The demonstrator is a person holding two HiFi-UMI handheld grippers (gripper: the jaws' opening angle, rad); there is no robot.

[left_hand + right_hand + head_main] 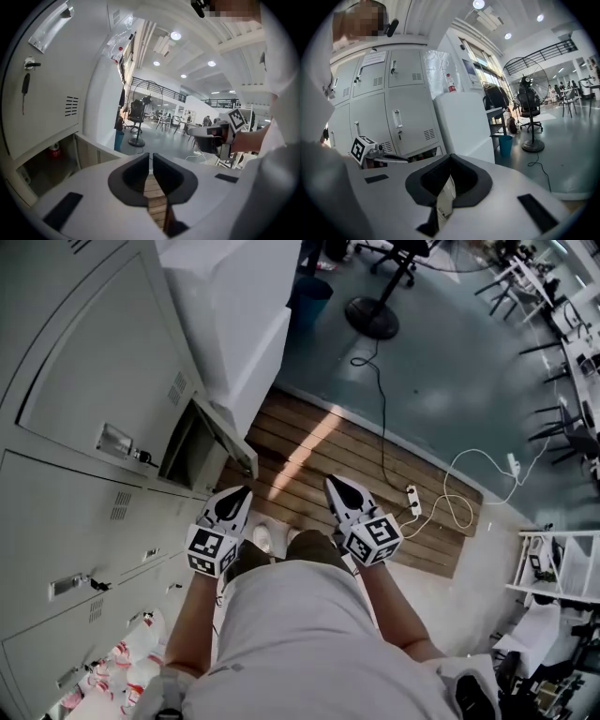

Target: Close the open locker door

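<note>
Locker door (pixel 223 427) stands ajar, near and ahead of the left gripper (pixel 239 498). Both it and the right gripper (pixel 337 488) have fingers together, empty. Press the door's free edge squarely until flush.

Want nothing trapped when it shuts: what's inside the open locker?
The open locker holds a small red-and-white object at the back; its floor nearby looks bare. The rest is hidden by its door and shadow.

Pedestal fan (pixel 372 317) and blue bin (pixel 312 296) stand on grey floor. White power strip (pixel 412 500) lies on wooden slatted platform (pixel 328 442), near its edge.
</note>
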